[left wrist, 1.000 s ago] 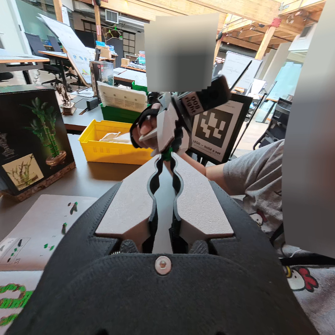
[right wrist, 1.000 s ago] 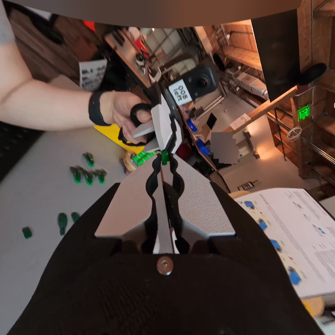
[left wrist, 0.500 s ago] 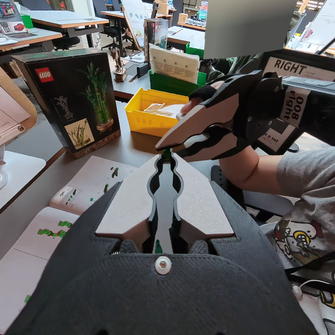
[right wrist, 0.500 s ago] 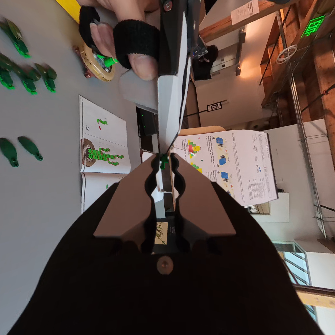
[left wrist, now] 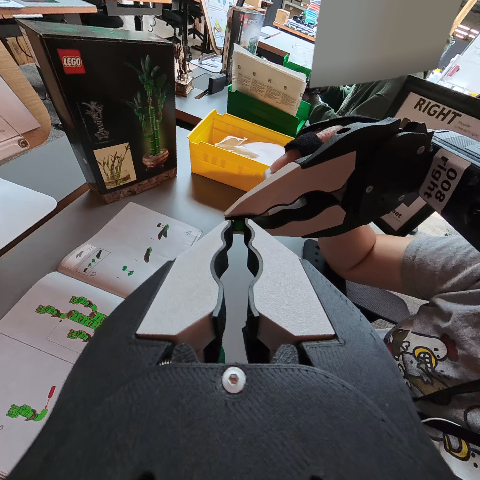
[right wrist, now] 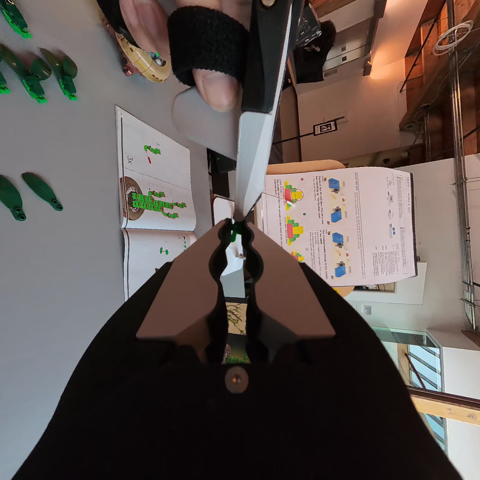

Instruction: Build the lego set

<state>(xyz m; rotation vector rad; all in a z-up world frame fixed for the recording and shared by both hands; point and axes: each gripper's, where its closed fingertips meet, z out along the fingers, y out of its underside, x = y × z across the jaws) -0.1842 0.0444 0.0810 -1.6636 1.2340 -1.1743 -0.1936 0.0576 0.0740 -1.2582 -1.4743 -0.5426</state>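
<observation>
My left gripper (left wrist: pixel 237 224) is shut on a small green lego piece (left wrist: pixel 238 226) at its tips, above the table's near edge. My right gripper (left wrist: pixel 229 217) comes in from the right, and its tips touch the same spot. In the right wrist view my right gripper (right wrist: pixel 236 226) is shut on a small green piece (right wrist: pixel 235 233), and the left gripper (right wrist: pixel 240 214) meets it tip to tip from above. I cannot tell whether it is one piece or two joined. Loose dark green leaf pieces (right wrist: pixel 39 192) lie on the grey table (right wrist: pixel 65 285).
An open instruction booklet (left wrist: pixel 111 262) lies under the grippers. The black set box (left wrist: pixel 111 111) stands behind it, and a yellow bin (left wrist: pixel 223 158) to its right. A tan round base (right wrist: pixel 148 65) and more leaves (right wrist: pixel 31 75) lie nearby. A poster board (right wrist: pixel 337 226) stands beyond. Both grippers' tips are close together, under 4 cm apart. Both grippers' tips are roughly 35 centimetres from the tan round base (right wrist: pixel 148 65).
Both grippers have tilted down from facing the room toward the table, staying tip to tip on the green piece. Since half a second ago they have hardly moved.
</observation>
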